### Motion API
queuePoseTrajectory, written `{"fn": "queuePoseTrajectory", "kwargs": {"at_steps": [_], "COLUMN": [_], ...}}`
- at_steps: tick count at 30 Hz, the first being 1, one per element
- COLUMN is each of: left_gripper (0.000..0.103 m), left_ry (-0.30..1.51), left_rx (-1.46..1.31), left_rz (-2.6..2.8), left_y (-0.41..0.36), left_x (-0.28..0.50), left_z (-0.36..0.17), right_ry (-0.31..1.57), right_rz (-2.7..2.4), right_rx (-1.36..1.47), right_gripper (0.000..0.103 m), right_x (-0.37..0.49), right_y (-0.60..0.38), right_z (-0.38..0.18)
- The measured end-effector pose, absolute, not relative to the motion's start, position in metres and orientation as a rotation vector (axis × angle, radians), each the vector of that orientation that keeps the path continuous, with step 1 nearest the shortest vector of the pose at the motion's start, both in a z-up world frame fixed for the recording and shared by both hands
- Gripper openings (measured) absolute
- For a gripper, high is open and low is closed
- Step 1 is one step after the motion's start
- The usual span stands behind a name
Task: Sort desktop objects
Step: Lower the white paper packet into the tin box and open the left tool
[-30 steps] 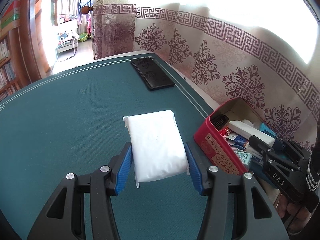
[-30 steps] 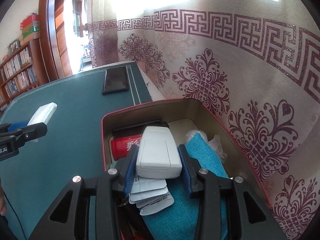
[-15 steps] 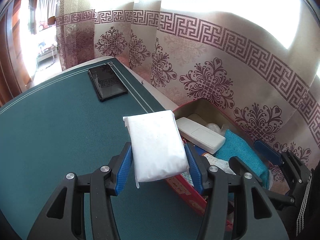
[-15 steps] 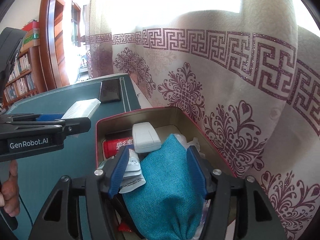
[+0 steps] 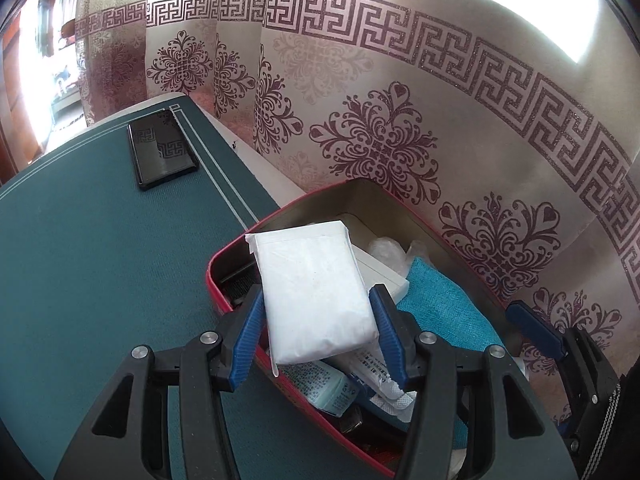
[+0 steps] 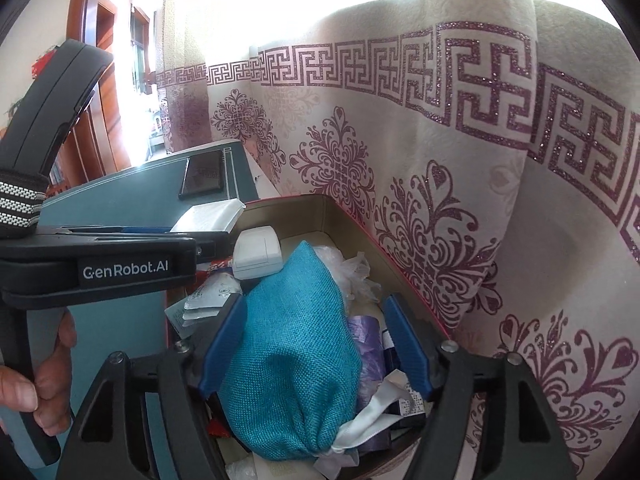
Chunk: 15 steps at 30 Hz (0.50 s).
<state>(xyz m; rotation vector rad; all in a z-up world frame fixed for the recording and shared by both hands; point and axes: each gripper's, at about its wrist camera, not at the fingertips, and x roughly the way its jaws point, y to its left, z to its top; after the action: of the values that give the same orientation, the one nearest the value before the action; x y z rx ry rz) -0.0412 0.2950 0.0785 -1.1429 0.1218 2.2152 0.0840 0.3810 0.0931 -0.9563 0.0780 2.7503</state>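
Red tin nearly full. Left gripper clamped on white pack above tin. Right gripper just opened, blue pouch between jaws, unpinched. Left: phone, upper left.

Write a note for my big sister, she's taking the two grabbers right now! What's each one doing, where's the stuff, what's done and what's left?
Left gripper: shut on the white packet, held above the red tin.
Right gripper: jaws have just been opening; they stand open around the teal pouch, which lies in the tin.
Done: the pouch, the white box and some small packets are in the tin.
Left: drop the white packet in, then probably fetch the black phone from the green table.
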Motion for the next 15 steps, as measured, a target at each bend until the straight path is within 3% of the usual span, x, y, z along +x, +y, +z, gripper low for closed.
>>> {"fn": "queuePoseTrajectory", "kwargs": {"at_steps": [10,15], "left_gripper": [0.064,0.064], "left_ry": [0.159,0.319], "left_rx": [-1.12,-1.015], "left_rz": [2.257,2.4], "left_y": [0.293,0.29], "left_x": [-0.033,-0.018], "left_z": [0.081,0.09], "right_ry": [0.133,0.16], "right_rz": [2.741,2.73], "right_rx": [-0.986,-1.003], "right_gripper": [0.08,0.083], "right_x": [0.093,0.098], "right_y": [0.387,0.387], "right_z": [0.089,0.087]}}
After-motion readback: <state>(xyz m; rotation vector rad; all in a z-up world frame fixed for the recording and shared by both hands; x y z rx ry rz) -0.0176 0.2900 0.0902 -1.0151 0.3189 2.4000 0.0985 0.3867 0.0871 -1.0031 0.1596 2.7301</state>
